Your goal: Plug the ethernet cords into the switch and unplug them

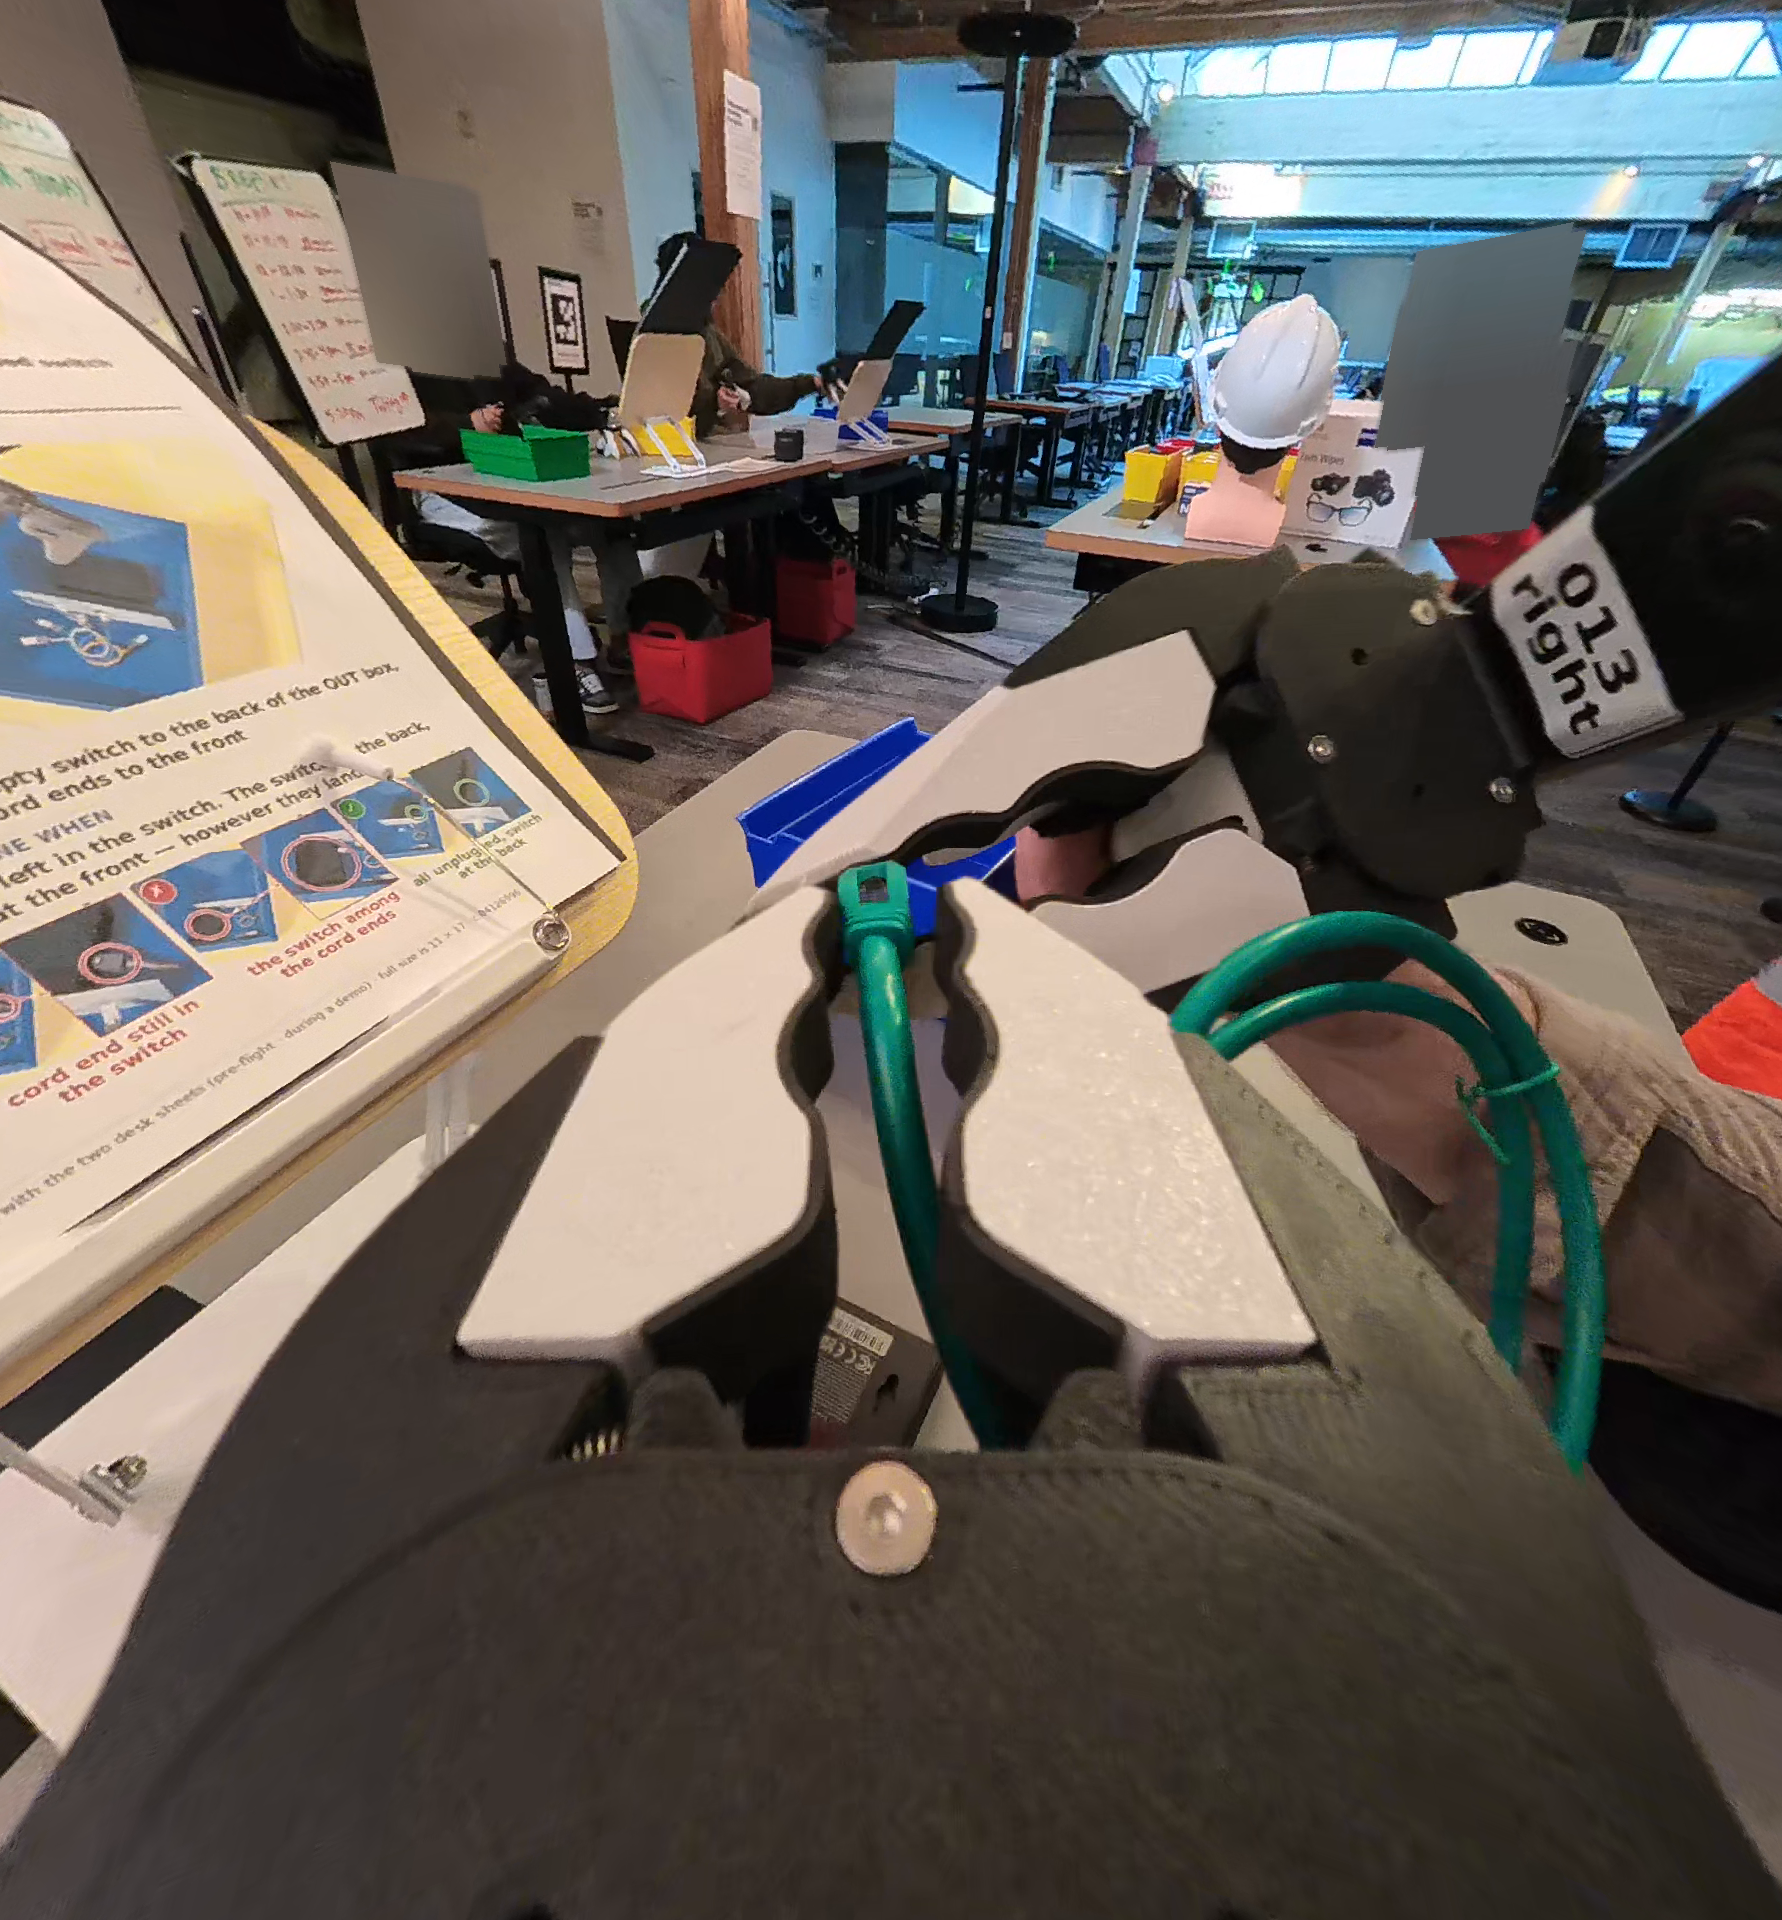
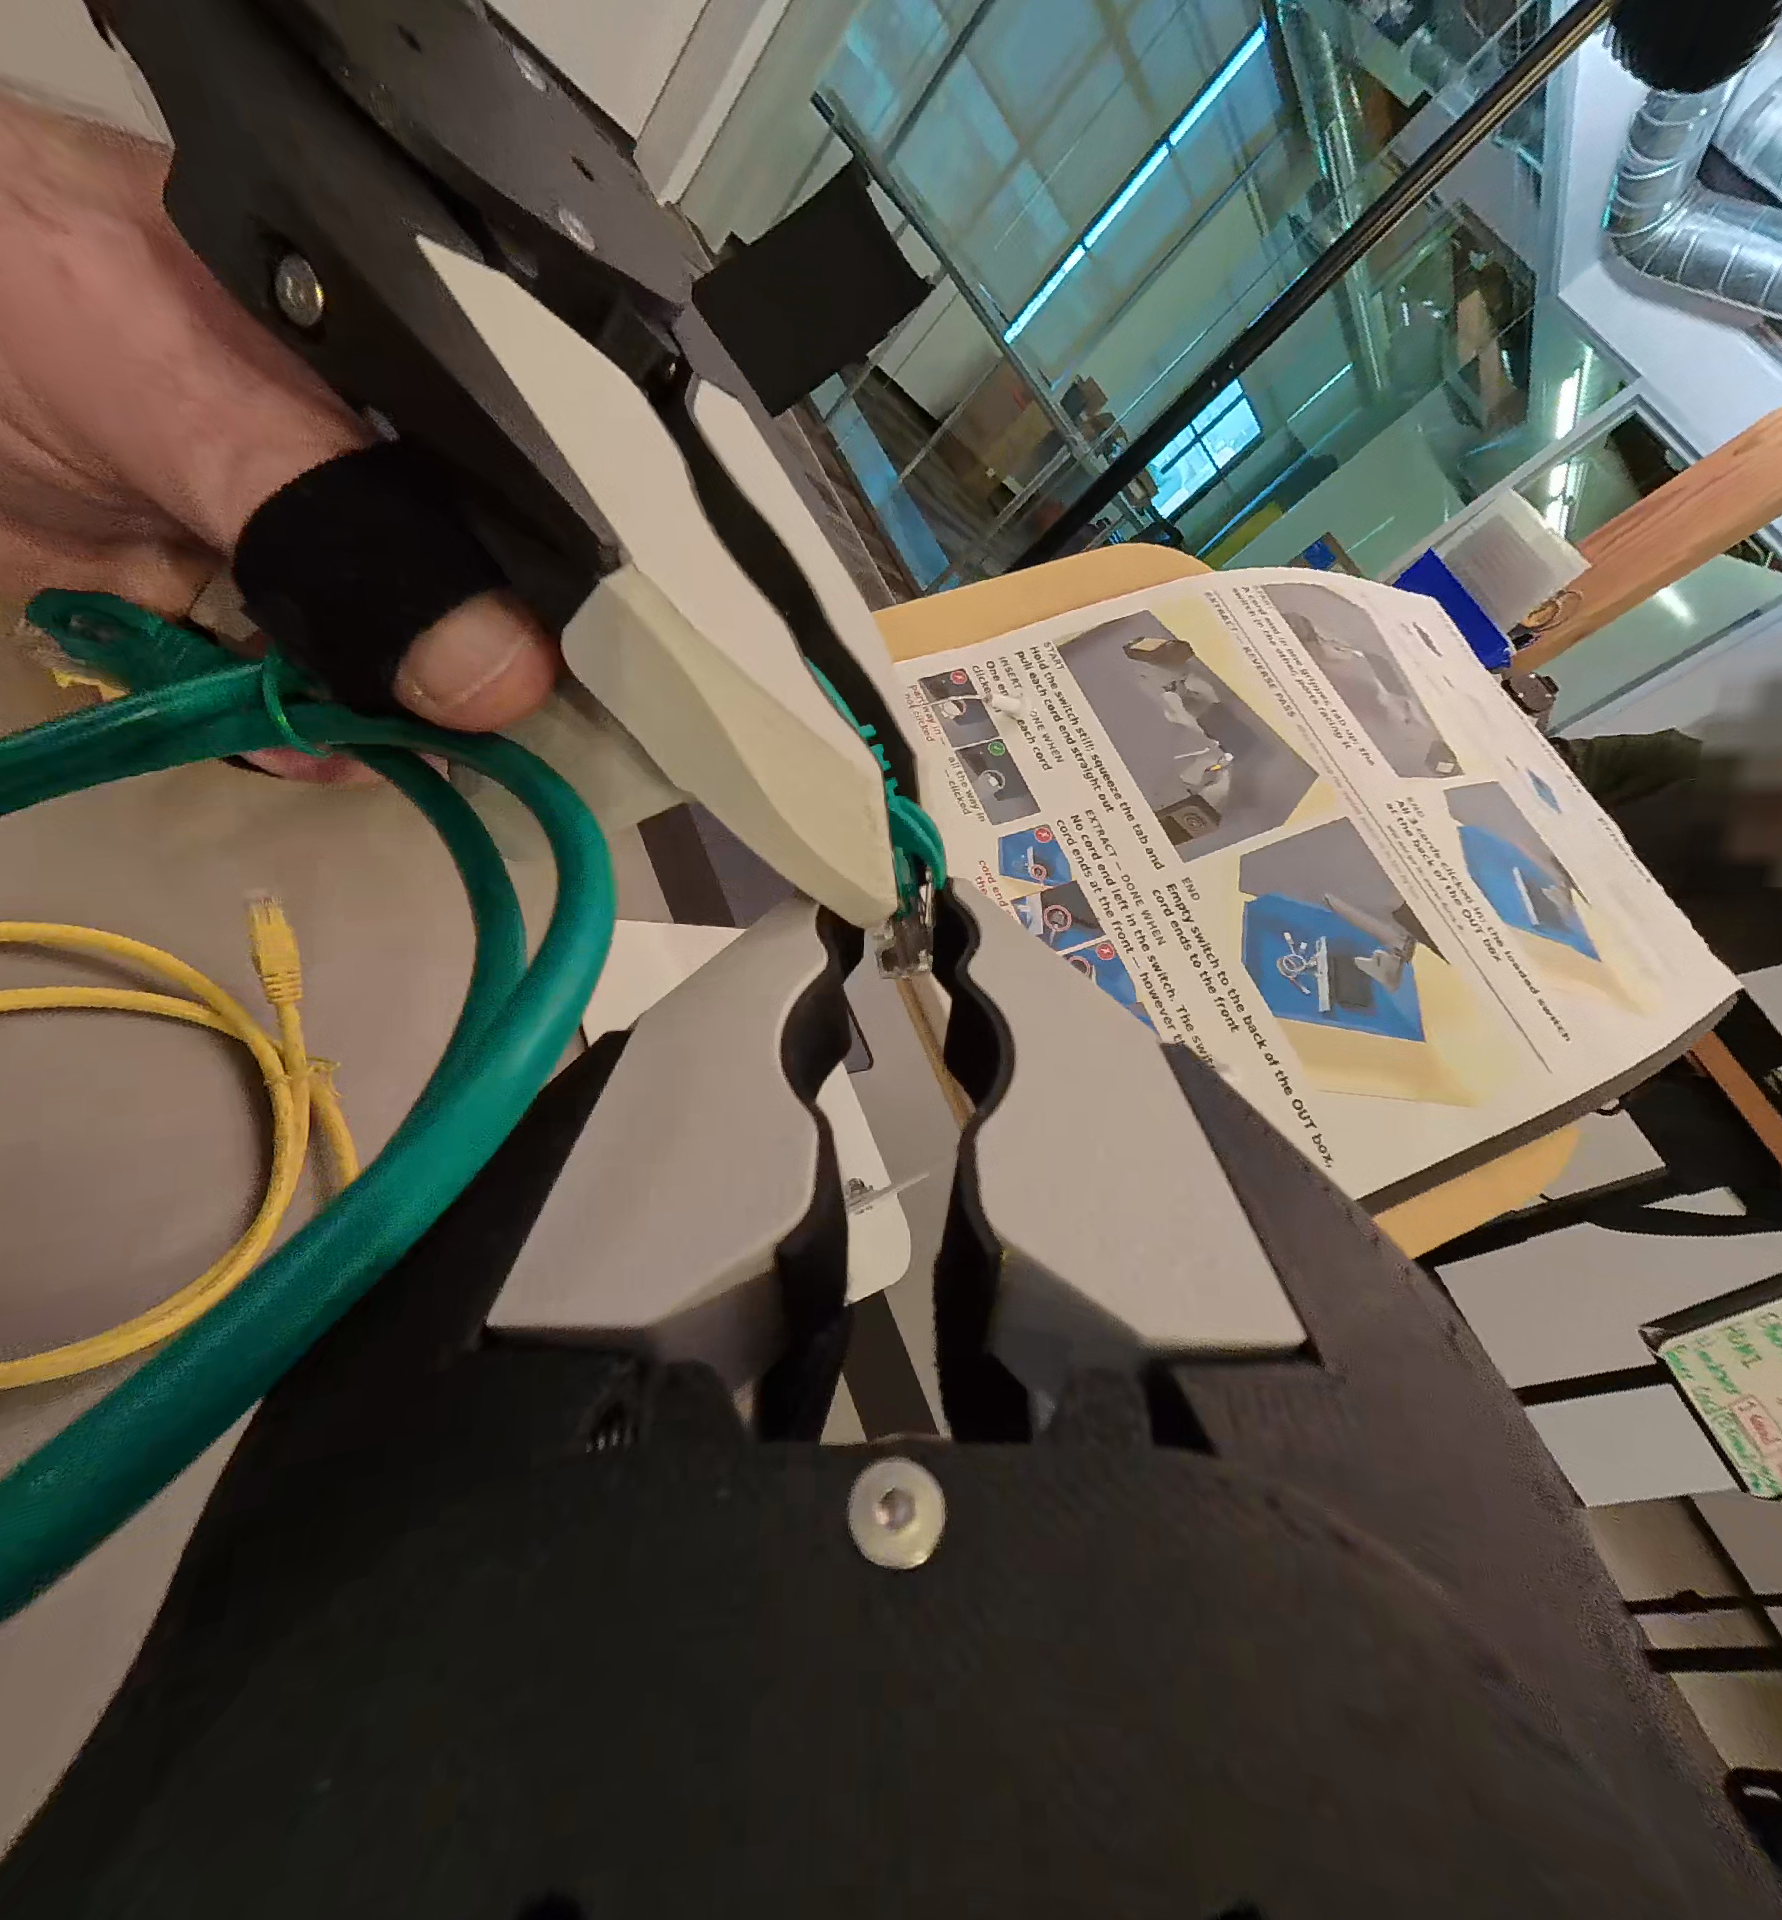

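Observation:
My left gripper [image 1: 889, 925] is shut on a green ethernet cord [image 1: 892, 1091] just below its plug [image 1: 871, 891], which points up and away. The rest of the cord loops to the right [image 1: 1521, 1091], bound by a twist tie. My right gripper [image 2: 897, 920] comes in from the right in the left wrist view [image 1: 1126, 769]. Its fingertips stand narrowly around the cord's clear plug [image 2: 905, 943]; I cannot tell whether the pads touch it. A yellow cord [image 2: 279, 1049] lies loose on the table. A dark box with a label sticker [image 1: 866, 1361], apparently the switch, shows below my left fingers.
A tilted instruction board [image 1: 243, 831] stands close on the left and also shows in the right wrist view [image 2: 1313, 831]. A blue bin [image 1: 830, 795] sits behind the grippers on the grey table [image 2: 139, 1143]. A hand [image 2: 66, 395] holds the left gripper. Desks and people are far behind. Less than 4 cm separates the two grippers' tips.

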A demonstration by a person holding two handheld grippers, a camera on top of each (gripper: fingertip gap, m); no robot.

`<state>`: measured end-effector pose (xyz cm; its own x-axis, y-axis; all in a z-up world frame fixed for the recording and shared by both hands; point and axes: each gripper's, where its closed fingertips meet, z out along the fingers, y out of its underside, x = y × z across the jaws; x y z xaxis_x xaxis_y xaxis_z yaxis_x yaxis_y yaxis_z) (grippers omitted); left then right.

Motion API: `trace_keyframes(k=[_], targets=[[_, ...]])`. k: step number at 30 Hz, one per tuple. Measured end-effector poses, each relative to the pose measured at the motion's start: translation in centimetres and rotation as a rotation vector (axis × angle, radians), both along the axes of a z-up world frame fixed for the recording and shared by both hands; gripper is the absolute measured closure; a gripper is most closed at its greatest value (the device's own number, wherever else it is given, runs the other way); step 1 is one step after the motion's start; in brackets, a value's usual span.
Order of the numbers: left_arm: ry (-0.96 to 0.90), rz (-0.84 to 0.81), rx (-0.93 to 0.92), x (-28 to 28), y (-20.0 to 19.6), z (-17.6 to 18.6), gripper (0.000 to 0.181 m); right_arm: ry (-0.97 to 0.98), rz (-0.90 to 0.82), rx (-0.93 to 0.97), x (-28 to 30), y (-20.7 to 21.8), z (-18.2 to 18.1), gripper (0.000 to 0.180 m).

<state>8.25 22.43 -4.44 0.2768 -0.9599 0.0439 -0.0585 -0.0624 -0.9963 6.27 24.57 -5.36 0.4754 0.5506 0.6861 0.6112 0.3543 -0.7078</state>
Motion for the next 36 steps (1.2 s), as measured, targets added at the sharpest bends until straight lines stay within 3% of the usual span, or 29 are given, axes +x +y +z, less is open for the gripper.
trace_keyframes(k=[9, 17, 22, 28, 36], targets=[[0.022, 0.045, -0.004, -0.2, 0.3, 0.0, 0.168, -0.030, -0.030, 0.035, -0.1, 0.1, 0.2, 0.169], [-0.001, 0.112, 0.007, -0.2, 1.0, 0.1, 0.168, -0.153, -0.114, 0.120, 0.6, 0.8, 0.0, 0.154], [-0.012, 0.128, -0.036, -1.0, 1.6, 0.1, 0.168, -0.260, -0.177, 0.225, 1.0, 0.9, 0.2, 0.165], [0.038, 0.105, -0.056, -1.1, 1.4, -0.4, 0.168, -0.308, -0.200, 0.317, 0.8, 0.8, 0.7, 0.165], [0.050, 0.066, -0.087, -0.7, 1.0, -0.7, 0.168, -0.313, -0.162, 0.276, 0.6, 0.5, 0.1, 0.174]])
